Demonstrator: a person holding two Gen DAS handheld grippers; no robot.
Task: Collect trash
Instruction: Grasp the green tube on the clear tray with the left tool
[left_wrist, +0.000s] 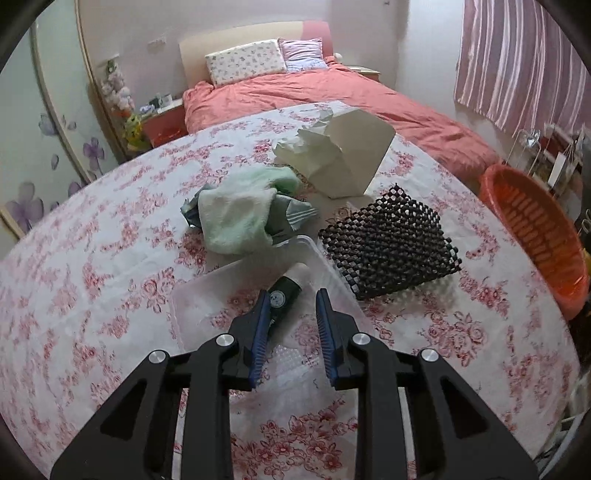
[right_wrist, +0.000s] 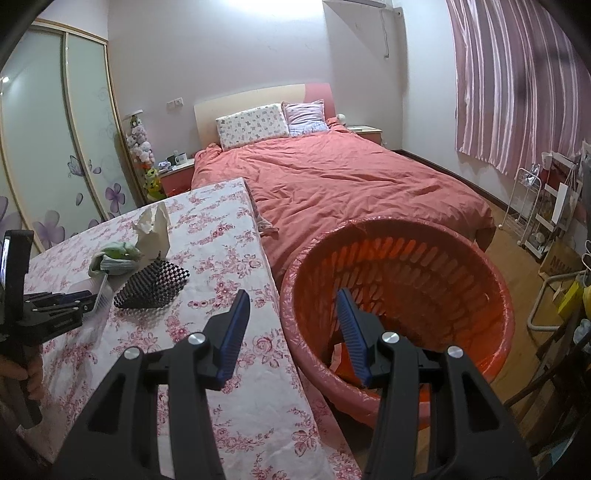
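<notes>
My left gripper (left_wrist: 291, 295) is open and empty over a clear plastic tray (left_wrist: 207, 291) on the floral table. A dark tube with a pale cap (left_wrist: 286, 290) lies in the tray just beyond the left fingertip. Behind the tray lie a green and white cloth bundle (left_wrist: 240, 214), crumpled white paper (left_wrist: 343, 151) and a black mesh mat (left_wrist: 388, 243). My right gripper (right_wrist: 291, 295) is open and empty, above the table edge and the rim of the orange bin (right_wrist: 406, 288). The bin also shows in the left wrist view (left_wrist: 535, 236). The left gripper also shows in the right wrist view (right_wrist: 55, 302).
The table (right_wrist: 229, 258) carries a pink floral cloth. A bed with a red duvet (right_wrist: 351, 184) stands beyond it. A wardrobe with flower decals (right_wrist: 55, 147) is to the left. Wire racks and boxes (right_wrist: 546, 221) crowd the right wall. Something pale lies at the bin's bottom (right_wrist: 338, 356).
</notes>
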